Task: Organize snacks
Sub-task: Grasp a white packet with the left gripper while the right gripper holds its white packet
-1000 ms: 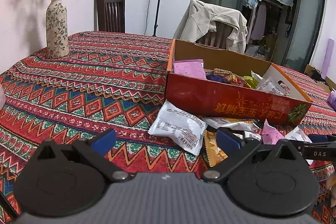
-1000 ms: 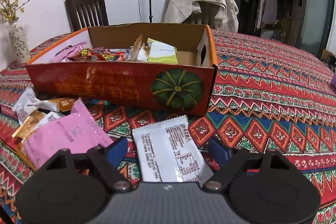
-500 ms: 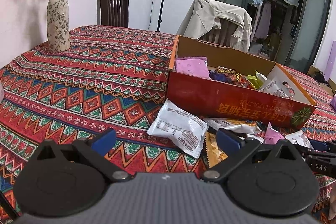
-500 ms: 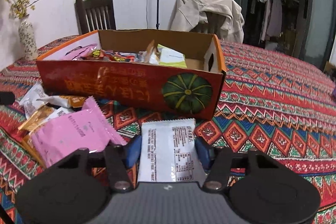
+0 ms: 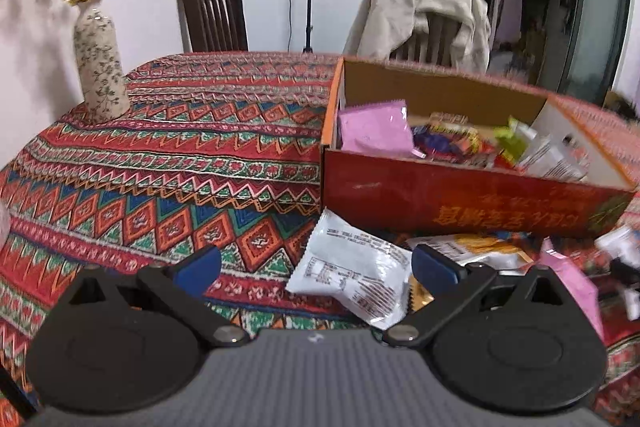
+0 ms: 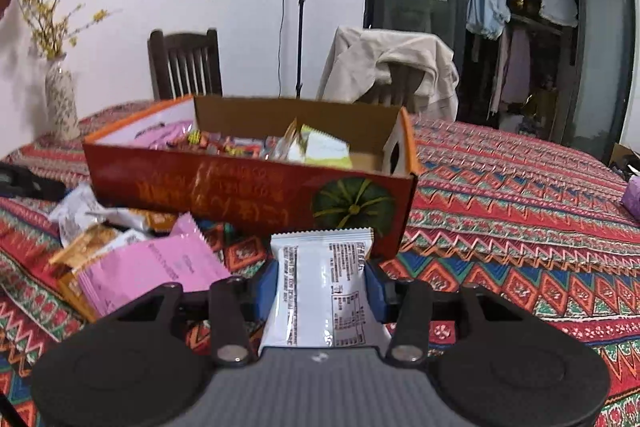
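Note:
A red cardboard box on the patterned tablecloth holds several snack packets. My right gripper is shut on a white snack packet and holds it lifted in front of the box's pumpkin end. My left gripper is open and empty, low over the cloth, with another white packet lying just in front of its right finger. A pink packet and orange and white packets lie loose in front of the box.
A flowered vase stands at the table's far left by the wall. Two chairs stand behind the table, one bare, one draped with a beige jacket. The other gripper shows at the left edge.
My right gripper closed on the white packet and lifted it off the cloth toward the box. My left gripper stayed open and rose slightly.

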Motion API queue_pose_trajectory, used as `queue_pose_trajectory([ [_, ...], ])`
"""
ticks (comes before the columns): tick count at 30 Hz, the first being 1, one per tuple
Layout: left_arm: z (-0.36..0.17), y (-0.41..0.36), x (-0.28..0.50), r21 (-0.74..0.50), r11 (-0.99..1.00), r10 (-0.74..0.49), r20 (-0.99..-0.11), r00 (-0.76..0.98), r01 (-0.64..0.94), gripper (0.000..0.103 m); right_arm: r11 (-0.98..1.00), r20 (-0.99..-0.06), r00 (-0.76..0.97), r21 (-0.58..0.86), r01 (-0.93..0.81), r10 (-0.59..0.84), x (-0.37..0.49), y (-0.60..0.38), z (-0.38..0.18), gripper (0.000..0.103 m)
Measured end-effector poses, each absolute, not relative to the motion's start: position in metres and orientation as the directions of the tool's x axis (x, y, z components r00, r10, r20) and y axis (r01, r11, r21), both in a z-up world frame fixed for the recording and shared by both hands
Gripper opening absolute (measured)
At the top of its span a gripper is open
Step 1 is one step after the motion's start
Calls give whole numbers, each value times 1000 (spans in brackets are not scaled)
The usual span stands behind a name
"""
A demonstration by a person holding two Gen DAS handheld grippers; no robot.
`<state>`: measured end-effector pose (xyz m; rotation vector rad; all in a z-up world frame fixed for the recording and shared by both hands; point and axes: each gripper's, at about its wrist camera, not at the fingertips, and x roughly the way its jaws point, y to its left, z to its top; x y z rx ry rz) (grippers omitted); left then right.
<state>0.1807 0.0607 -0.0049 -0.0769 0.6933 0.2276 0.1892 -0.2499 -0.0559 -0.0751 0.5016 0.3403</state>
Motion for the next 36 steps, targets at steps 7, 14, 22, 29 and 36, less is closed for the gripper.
queue_pose_trajectory([
  [7, -24, 58, 210, 0, 983, 129, -718, 684, -185, 103, 941, -476, 824, 27, -337, 308, 190, -253, -55, 45],
  [14, -33, 60, 218, -10, 982, 122, -731, 671, -189, 103, 940, -475, 823, 28, -341, 313, 189, -252, -56, 46],
  [22, -33, 57, 216, 2, 983, 133, -701, 700, -185, 84, 940, -475, 823, 29, -341, 313, 189, -252, -56, 46],
  [29, -28, 50, 199, 22, 981, 161, -634, 756, -191, 21, 940, -477, 821, 35, -339, 314, 189, -253, -56, 46],
  [36, -15, 46, 181, 26, 980, 176, -564, 807, -196, 21, 942, -477, 821, 53, -331, 315, 190, -255, -56, 46],
])
